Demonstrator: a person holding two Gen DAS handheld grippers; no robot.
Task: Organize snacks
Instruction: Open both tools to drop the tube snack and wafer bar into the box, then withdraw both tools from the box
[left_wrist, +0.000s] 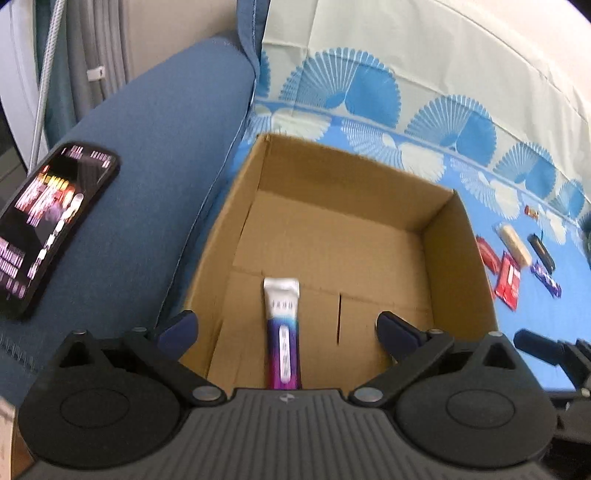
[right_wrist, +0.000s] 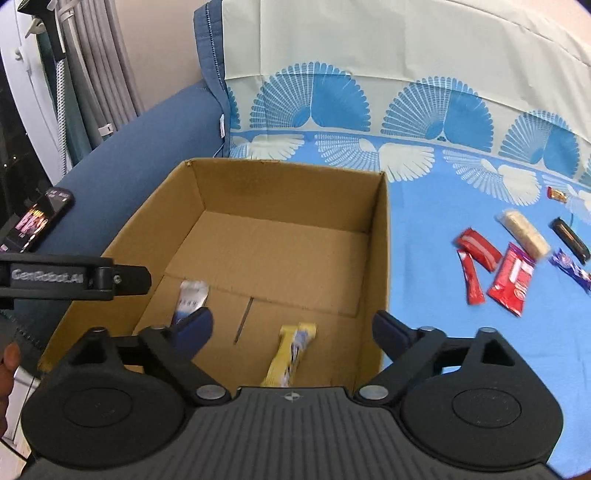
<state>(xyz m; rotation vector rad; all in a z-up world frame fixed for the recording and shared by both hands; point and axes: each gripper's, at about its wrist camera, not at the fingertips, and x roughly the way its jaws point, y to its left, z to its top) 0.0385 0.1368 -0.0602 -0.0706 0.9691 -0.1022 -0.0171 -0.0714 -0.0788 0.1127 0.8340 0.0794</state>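
Note:
An open cardboard box (left_wrist: 343, 173) (right_wrist: 288, 192) sits on a blue fan-patterned cloth. In the left wrist view a purple-and-white snack stick (left_wrist: 282, 332) lies on the box floor. My left gripper (left_wrist: 286, 328) hangs over it, open, with the pads well clear on both sides. In the right wrist view a yellow snack packet (right_wrist: 291, 350), blurred, is low in the box's near right part. Above it my right gripper (right_wrist: 293, 326) is open and not touching it. The purple-and-white stick (right_wrist: 192, 295) shows partly behind my right gripper's left finger.
Loose snacks lie on the cloth right of the box: red packets (right_wrist: 511, 277), a beige bar (right_wrist: 524, 232), a purple bar (right_wrist: 570, 271) and a black bar (right_wrist: 569, 234). A lit phone (left_wrist: 48, 221) rests on the blue sofa arm (left_wrist: 155, 155). The left tool's side (right_wrist: 74, 280) crosses the box's left edge.

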